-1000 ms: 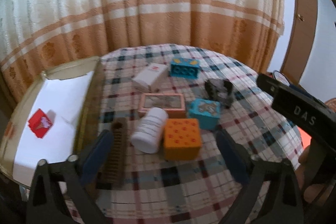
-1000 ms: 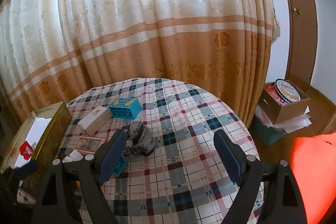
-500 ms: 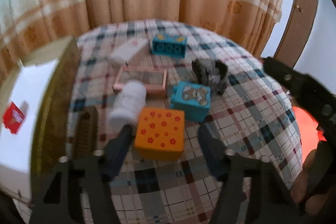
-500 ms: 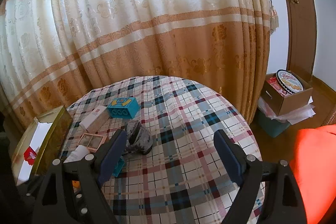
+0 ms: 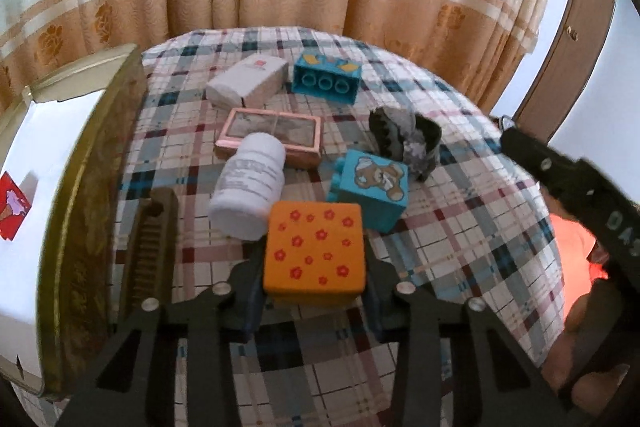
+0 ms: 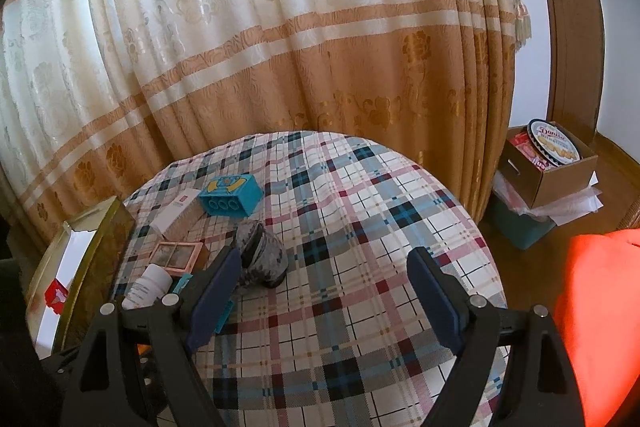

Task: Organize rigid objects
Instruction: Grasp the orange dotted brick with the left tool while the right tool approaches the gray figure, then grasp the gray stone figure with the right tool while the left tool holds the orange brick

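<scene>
In front of me is a round surface [image 5: 460, 251] under a plaid cloth of white, blue and dark red. Lying on it, low in the middle of the left wrist view, is an orange block [image 5: 315, 251] with red flowers. Just above it to the left a white bottle [image 5: 250, 187] lies on its side, leaning against a flat pink-framed case [image 5: 270, 135]. Right of the bottle is a teal block with a bear picture [image 5: 372, 189], and behind that a grey object [image 5: 404, 141], possibly a small boot. Farther back lie a white carton [image 5: 248, 81] and a teal brick with three round holes [image 5: 326, 79]. A brown comb [image 5: 150, 251] lies at lower left.
</scene>
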